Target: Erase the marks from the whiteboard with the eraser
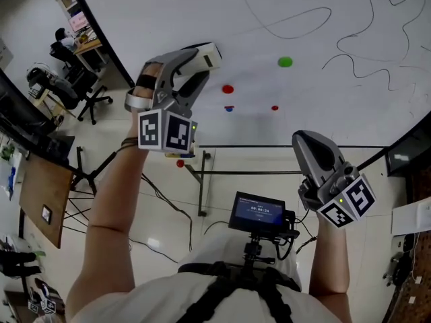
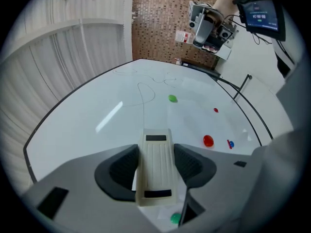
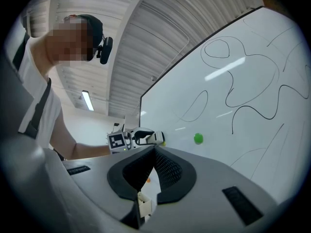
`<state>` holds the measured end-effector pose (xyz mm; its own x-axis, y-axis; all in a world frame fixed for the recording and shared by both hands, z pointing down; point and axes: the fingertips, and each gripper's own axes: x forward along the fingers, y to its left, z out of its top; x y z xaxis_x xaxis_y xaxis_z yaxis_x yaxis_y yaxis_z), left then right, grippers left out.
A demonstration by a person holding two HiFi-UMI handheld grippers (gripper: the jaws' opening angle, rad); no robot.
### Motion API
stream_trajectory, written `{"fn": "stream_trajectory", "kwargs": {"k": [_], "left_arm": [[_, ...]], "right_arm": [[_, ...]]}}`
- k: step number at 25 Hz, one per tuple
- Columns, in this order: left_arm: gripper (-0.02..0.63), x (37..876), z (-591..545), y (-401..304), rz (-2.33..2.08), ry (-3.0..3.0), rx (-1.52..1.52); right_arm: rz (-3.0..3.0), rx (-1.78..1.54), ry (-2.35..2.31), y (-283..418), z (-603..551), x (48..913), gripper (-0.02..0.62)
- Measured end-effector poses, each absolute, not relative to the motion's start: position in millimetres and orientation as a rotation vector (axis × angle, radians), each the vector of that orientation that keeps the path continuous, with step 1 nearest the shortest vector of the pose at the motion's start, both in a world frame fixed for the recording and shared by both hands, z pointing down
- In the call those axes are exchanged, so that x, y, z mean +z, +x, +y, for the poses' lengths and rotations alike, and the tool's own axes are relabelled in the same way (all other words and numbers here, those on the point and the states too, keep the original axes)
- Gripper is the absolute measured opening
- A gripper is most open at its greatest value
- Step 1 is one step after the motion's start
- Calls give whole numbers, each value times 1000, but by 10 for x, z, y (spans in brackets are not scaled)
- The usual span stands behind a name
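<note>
Eraser [image 2: 155, 166] between left gripper [image 1: 196, 67] fingers, magnets [image 1: 227, 89] on whiteboard [image 1: 155, 12] right of it, right gripper [image 1: 314, 145] lower right

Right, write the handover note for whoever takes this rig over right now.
Left hand-held gripper: shut on the eraser, held up at the left part of the whiteboard; contact with the board cannot be confirmed.
Right hand-held gripper: jaws together, nothing between them, held low and off the board.
Done: the eraser is in hand.
Left: the black marks across the middle and right of the board are not yet wiped.
Note: a green magnet and a red magnet sit on the board between the eraser and the marks.
</note>
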<state>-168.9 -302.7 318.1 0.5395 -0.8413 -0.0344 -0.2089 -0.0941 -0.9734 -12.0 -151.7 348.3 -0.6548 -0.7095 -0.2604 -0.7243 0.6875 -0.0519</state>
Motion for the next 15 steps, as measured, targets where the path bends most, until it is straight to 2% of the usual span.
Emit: {"fn": "stream_trajectory", "kwargs": {"k": [15], "left_arm": [[275, 2976, -3000, -1528, 997, -1583, -551]], "right_arm": [[2641, 55, -1158, -108, -1542, 3461, 15]]}}
